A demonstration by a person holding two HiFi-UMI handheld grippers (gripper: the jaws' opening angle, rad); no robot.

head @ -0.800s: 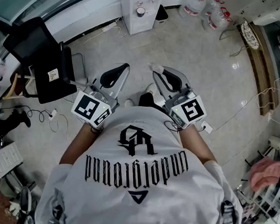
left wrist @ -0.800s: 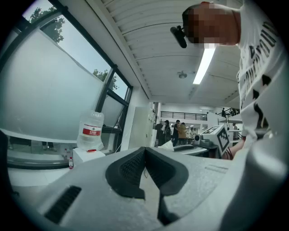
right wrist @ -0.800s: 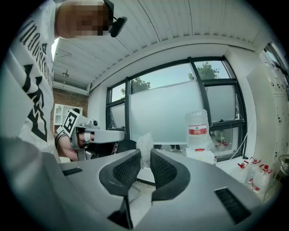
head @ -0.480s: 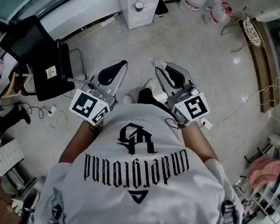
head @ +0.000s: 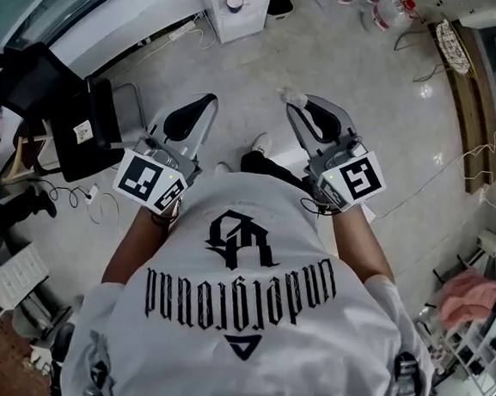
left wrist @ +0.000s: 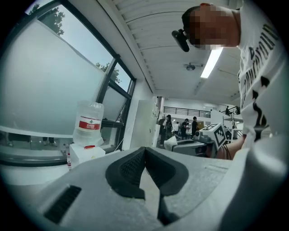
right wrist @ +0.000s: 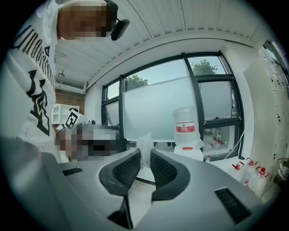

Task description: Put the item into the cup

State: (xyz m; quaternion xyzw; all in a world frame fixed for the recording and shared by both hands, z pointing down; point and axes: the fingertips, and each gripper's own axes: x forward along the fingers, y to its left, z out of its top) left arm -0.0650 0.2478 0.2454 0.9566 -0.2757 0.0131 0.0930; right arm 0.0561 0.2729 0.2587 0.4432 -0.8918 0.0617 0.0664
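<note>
Standing over a pale tiled floor (head: 384,118), a person in a white printed T-shirt (head: 237,321) holds both tools out at chest height.
A black chair (head: 65,121) stands on the floor to the person's left, and a white water dispenser (head: 230,6) carrying a clear bottle (left wrist: 88,124) sits ahead, near the window wall. The left tool (head: 204,103) points forward over the floor; in the left gripper view its dark ribbed pads meet at the tips with nothing between them. The right tool (head: 297,105), level with it and well apart, has its jaws drawn in on a crumpled white item (right wrist: 145,145), which sticks up from between the pads and shows as a pale scrap at the tool's tip in the head view.
</note>
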